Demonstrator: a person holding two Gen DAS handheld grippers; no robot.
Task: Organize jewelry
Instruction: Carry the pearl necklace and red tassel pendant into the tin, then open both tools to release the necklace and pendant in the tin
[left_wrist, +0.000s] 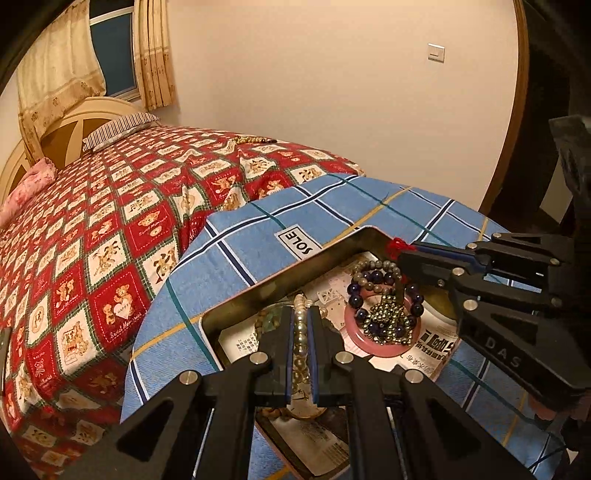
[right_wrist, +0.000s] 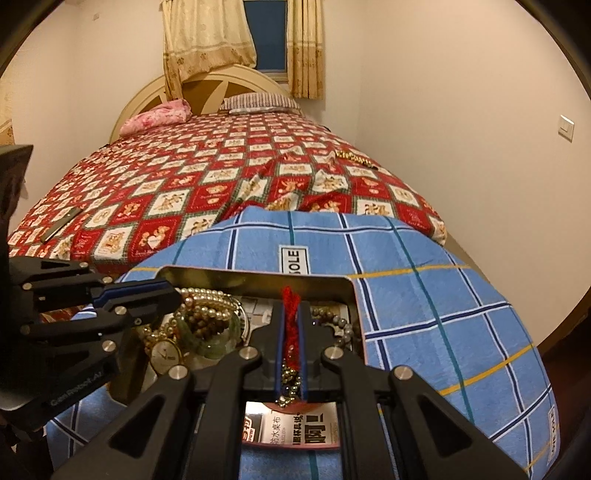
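Note:
A metal tin (left_wrist: 258, 284) lined with printed paper sits on a blue checked cloth (left_wrist: 240, 236). My left gripper (left_wrist: 301, 314) is shut on a pearl necklace (left_wrist: 301, 343) inside the tin. My right gripper (right_wrist: 291, 310) is shut on a red tassel cord (right_wrist: 291, 314) strung with small brass beads (right_wrist: 290, 380). That bead string hangs down onto a pink bangle (left_wrist: 380, 339) holding dark purple beads (left_wrist: 369, 280). In the right wrist view, a gold watch (right_wrist: 164, 354), brown beads (right_wrist: 207, 321) and a green bangle (right_wrist: 221, 343) lie at the tin's left.
The cloth-covered stand meets a bed with a red bear-print quilt (left_wrist: 110, 240). A gold bead string (right_wrist: 354, 158) lies on the bed's far edge near the wall. A dark flat object (right_wrist: 61, 225) lies on the quilt's left side.

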